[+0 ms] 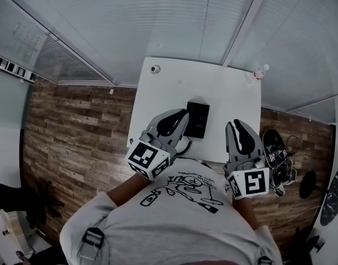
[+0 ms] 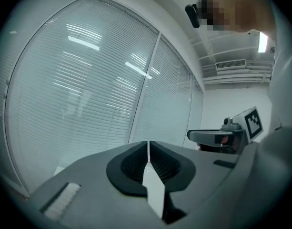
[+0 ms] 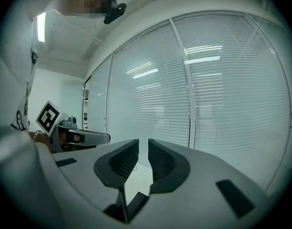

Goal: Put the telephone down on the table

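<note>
Got the black, boxy desk telephone (image 1: 197, 119) lying flat on the white rectangular table (image 1: 224, 93), close to the near edge and about mid-width. Not gripped by anything.

Just left of it, spotted the grey-and-black left gripper (image 1: 178, 116), tips right beside the phone's side; can't tell from the head view whether touching or only close. Looking along its own jaws: pressed fully together, nothing between them, only window behind.

Over on the other side, well clear of the phone, found the matching grey-and-black right gripper (image 1: 239, 127) above the table's near edge. Jaws drawn in to a thin slit, pretty much closed, and empty too. Both pointing roughly level, away from the body.

Further out: a small clear plastic bottle (image 1: 259, 72) with a red cap standing at the far right corner of the table. Beyond that, pale horizontal blinds (image 1: 174, 15) along the glass walls. Brown wood-plank floor (image 1: 75, 120) either side of the table. At the bottom of the head view, a grey T-shirt (image 1: 180, 225) with a black line drawing.
</note>
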